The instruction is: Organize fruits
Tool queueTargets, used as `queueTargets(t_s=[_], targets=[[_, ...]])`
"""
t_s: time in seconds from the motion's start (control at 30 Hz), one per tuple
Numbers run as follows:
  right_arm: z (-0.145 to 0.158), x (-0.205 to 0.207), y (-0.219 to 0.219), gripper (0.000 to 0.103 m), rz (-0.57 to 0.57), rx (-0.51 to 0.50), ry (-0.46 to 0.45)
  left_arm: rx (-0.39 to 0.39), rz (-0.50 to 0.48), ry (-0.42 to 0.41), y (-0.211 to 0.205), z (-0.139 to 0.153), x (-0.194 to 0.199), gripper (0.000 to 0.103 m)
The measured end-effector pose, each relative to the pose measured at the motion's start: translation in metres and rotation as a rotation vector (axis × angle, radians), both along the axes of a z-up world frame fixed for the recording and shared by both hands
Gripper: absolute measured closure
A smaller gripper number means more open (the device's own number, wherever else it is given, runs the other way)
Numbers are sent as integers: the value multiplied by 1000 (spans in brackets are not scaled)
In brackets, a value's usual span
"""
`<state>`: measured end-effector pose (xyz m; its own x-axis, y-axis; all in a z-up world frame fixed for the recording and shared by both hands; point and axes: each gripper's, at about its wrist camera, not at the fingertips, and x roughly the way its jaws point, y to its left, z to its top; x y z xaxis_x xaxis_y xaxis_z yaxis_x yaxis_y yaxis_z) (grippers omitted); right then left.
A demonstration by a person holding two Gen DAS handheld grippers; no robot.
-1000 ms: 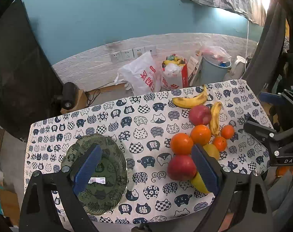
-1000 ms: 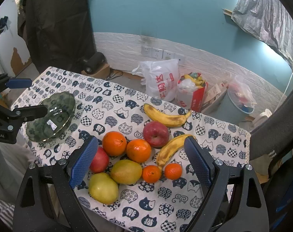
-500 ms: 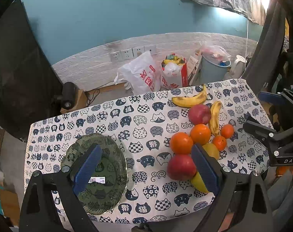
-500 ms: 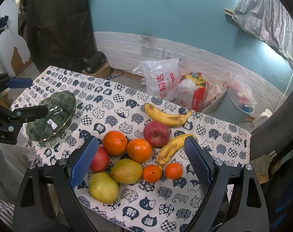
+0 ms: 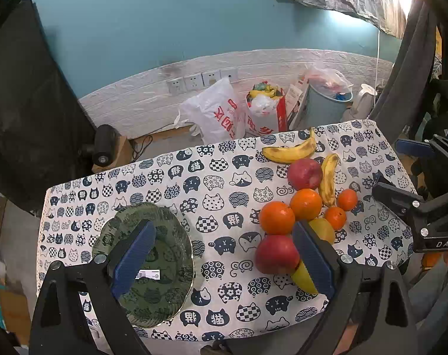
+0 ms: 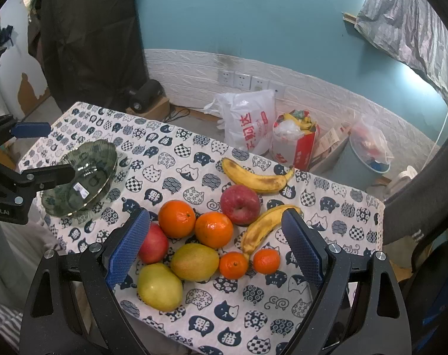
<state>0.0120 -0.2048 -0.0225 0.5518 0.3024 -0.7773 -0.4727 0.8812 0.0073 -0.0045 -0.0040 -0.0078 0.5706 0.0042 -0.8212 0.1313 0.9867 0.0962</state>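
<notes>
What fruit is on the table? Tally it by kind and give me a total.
Bananas: 2
Red apples: 2
Large oranges: 2
Small tangerines: 2
Yellow-green fruits, possibly mangoes or pears: 2
Total: 10

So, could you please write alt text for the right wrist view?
The right tool, jaws open and empty, hovers over fruit clustered on a cat-print tablecloth: two red apples, two oranges, two small tangerines, two bananas and two yellow-green fruits. At left, the left tool hangs by an empty green glass bowl.
</notes>
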Motion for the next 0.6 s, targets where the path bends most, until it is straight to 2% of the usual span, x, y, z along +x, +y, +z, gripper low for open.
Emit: queueTargets(t_s=[0.6], targets=[[0, 0, 0, 14, 1, 0, 1, -1, -1, 5, -3, -4, -4, 8]])
